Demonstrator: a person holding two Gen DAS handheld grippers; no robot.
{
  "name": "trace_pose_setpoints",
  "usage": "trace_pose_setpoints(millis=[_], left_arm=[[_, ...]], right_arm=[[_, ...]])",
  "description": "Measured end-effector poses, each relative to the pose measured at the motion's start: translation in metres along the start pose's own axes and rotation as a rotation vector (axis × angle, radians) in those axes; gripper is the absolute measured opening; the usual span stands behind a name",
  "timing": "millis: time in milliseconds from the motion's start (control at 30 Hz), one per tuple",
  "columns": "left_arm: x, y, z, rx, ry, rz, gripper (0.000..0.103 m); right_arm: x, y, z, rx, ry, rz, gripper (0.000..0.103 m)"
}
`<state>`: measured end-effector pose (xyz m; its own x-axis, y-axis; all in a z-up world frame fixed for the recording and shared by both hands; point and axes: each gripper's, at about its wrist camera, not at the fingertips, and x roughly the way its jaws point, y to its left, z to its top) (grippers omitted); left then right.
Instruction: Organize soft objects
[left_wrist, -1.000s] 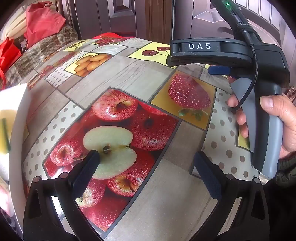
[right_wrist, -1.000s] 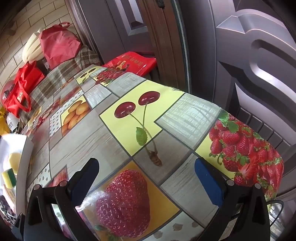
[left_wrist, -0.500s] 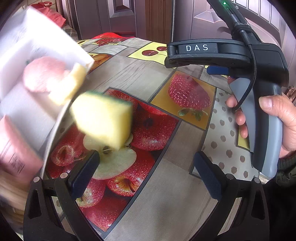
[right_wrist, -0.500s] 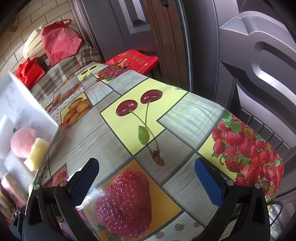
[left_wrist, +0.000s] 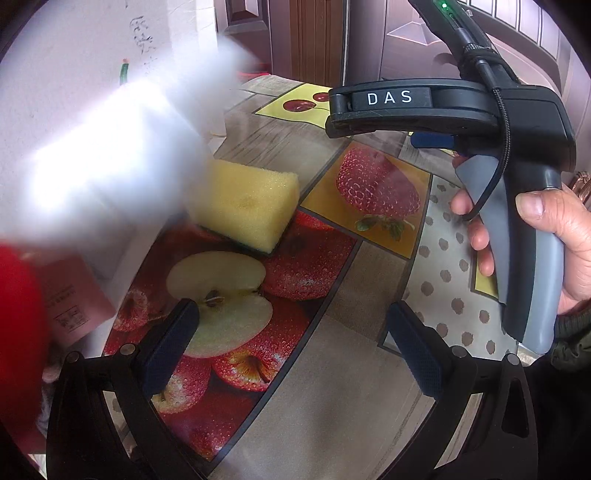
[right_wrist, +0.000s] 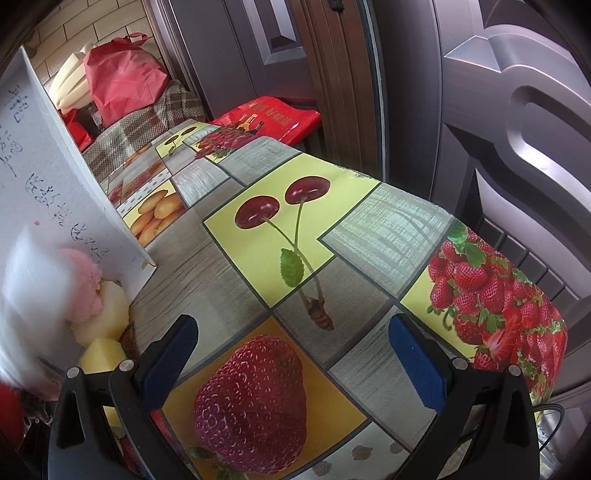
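A yellow sponge (left_wrist: 243, 206) with a dark underside lies on the fruit-print tablecloth (left_wrist: 332, 406), just beyond my left gripper (left_wrist: 291, 332), which is open and holds nothing. A white box (left_wrist: 92, 147), blurred by motion, is tipped on its side at the left. A pink packet (left_wrist: 74, 295) shows below it. In the right wrist view the white box (right_wrist: 55, 184) bears handwriting, and a pink fluffy ball (right_wrist: 85, 288), a pale yellow piece (right_wrist: 107, 314) and the yellow sponge (right_wrist: 101, 354) lie at its mouth. My right gripper (right_wrist: 295, 354) is open over a printed strawberry, with nothing between its fingers.
A hand (left_wrist: 546, 240) holds the right gripper's handle (left_wrist: 524, 221) at the right. The table's far edge (right_wrist: 406, 192) ends in front of a dark door (right_wrist: 480, 110). Red bags (right_wrist: 122, 81) sit on a checked bench beyond the table.
The white box has swung in from the left and tipped over, spilling the sponge and other soft things onto the table. The sponge has landed and lies still. Both grippers held their places.
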<state>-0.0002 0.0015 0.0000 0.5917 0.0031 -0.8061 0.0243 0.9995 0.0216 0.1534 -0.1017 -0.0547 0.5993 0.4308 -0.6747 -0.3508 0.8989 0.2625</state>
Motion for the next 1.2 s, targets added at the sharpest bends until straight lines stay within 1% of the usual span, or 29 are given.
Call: trace_pose_setpoints(millis=[833, 1200], left_arm=[[0.0, -0.0011, -0.002, -0.001, 0.0, -0.001, 0.102], [0.0001, -0.0011, -0.0019, -0.001, 0.0, -0.001, 0.102]], right_arm=[[0.0001, 0.0044, -0.0005, -0.017, 0.008, -0.005, 0.103], [0.0004, 0.0047, 0.0006, -0.018, 0.009, 0.007, 0.103]])
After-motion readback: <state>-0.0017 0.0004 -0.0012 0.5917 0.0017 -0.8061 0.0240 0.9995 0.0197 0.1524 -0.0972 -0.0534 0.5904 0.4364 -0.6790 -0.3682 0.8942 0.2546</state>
